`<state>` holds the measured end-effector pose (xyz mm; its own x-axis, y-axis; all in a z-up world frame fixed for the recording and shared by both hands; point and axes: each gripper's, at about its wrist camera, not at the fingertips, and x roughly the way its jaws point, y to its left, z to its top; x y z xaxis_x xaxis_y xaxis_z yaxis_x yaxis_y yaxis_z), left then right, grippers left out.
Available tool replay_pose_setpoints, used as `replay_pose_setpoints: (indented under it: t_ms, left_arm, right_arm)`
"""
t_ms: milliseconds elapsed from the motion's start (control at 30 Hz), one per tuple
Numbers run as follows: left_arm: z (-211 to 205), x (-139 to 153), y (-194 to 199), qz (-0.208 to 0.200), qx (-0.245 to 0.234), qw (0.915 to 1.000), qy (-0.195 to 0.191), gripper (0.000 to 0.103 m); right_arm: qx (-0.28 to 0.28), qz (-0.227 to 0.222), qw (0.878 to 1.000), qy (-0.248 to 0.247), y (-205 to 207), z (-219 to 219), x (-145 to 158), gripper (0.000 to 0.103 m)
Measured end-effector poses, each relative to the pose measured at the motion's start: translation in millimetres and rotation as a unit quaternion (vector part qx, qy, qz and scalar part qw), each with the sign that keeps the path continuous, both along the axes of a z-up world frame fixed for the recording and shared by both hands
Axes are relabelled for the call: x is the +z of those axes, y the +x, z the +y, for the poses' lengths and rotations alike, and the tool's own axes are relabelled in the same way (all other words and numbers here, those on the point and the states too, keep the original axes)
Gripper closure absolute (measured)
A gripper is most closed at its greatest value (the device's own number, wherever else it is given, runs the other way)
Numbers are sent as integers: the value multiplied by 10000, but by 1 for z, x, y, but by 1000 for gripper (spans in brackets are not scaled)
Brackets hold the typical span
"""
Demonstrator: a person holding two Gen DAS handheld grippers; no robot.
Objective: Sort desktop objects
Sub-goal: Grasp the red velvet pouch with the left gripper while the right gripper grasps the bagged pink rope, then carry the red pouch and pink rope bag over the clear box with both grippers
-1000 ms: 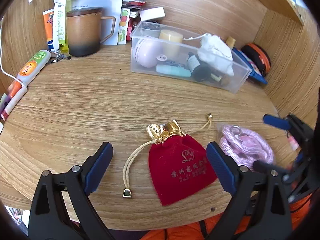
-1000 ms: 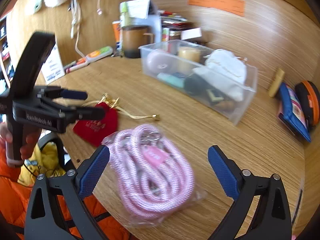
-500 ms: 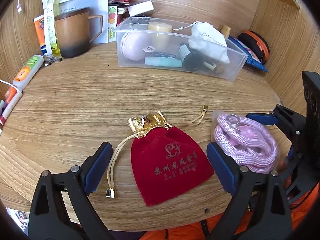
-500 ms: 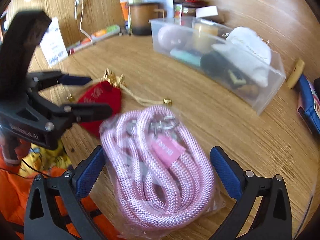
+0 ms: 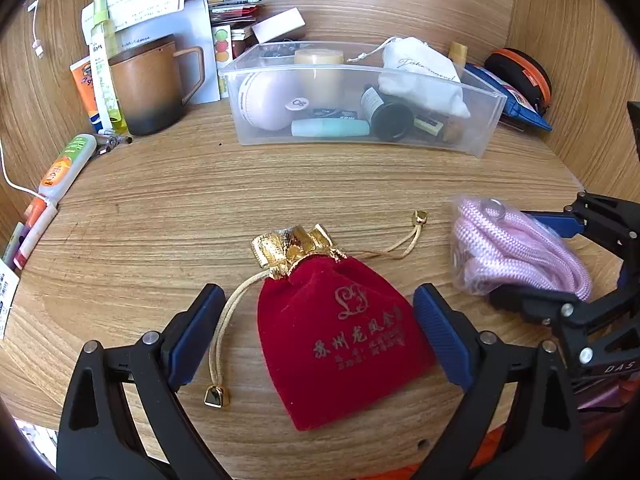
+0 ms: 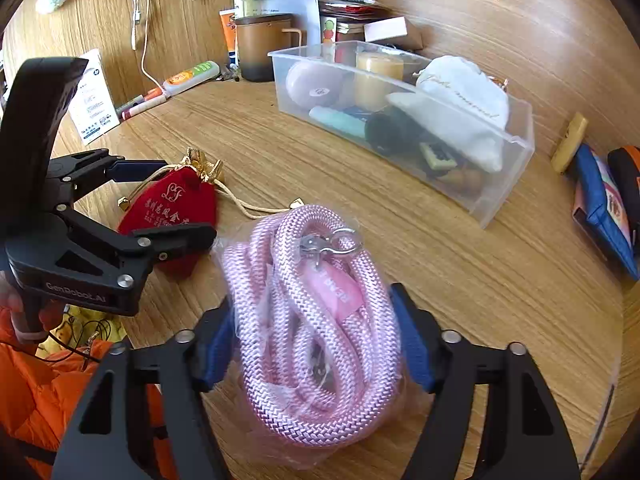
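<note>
Left wrist view first: your left gripper (image 5: 316,340) stands wide open over the red velvet pouch (image 5: 340,340), whose body lies flat on the wooden desk (image 5: 200,208) between the blue pads without either pad touching it. Its gold collar (image 5: 294,250) points away from you, and one drawstring (image 5: 222,336) runs down past the left pad. Farther back, from the left, sit a brown mug (image 5: 148,88) and then a clear plastic bin (image 5: 360,96) already loaded with small items.

Right wrist view: the left gripper (image 6: 160,200) shows at the left edge, straddling the pouch (image 6: 168,216). To its right, your right gripper (image 6: 312,344) has just been closing, and its blue pads now press both sides of the bagged pink rope coil (image 6: 312,320), which bulges between them and sits on the desk. The bin (image 6: 400,120) stands well apart beyond it, with a blue pouch (image 6: 604,216) at the far right.
</note>
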<state>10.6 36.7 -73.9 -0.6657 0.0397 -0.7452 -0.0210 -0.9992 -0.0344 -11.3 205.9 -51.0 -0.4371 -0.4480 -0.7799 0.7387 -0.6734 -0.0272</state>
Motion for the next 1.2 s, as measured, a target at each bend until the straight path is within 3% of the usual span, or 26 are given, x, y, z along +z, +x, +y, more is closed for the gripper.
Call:
replay_pose_setpoints:
  t_ms: [233, 300, 367, 400, 433, 667, 1200]
  left_arm:
    - [10, 1, -5, 162, -101, 9997, -147, 33]
    - [11, 2, -5, 190, -144, 9996, -153, 44]
    - [9, 3, -5, 173, -207, 9996, -41, 48]
    - [8, 5, -5, 166, -273, 9995, 83, 57]
    - [6, 6, -5, 138, -373, 9988, 268, 58]
    - [-2, 18, -7, 284, -425, 9970, 577, 60]
    - [-23, 73, -26, 870, -547, 9935, 480, 60]
  right_arm:
    - [-83, -147, 9997, -183, -7, 3, 2, 44]
    - [-166, -189, 9993, -288, -11, 5, 3, 45]
    - [-184, -258, 9984, -460, -14, 8, 6, 45]
    - [-215, -315, 9976, -579, -16, 10, 9, 45]
    - [-210, -328, 9971, -647, -17, 11, 12, 45]
    - [-288, -51, 9955, -903, -17, 14, 37, 46]
    - [-634, 530, 9900, -1143, -54, 18, 84, 45]
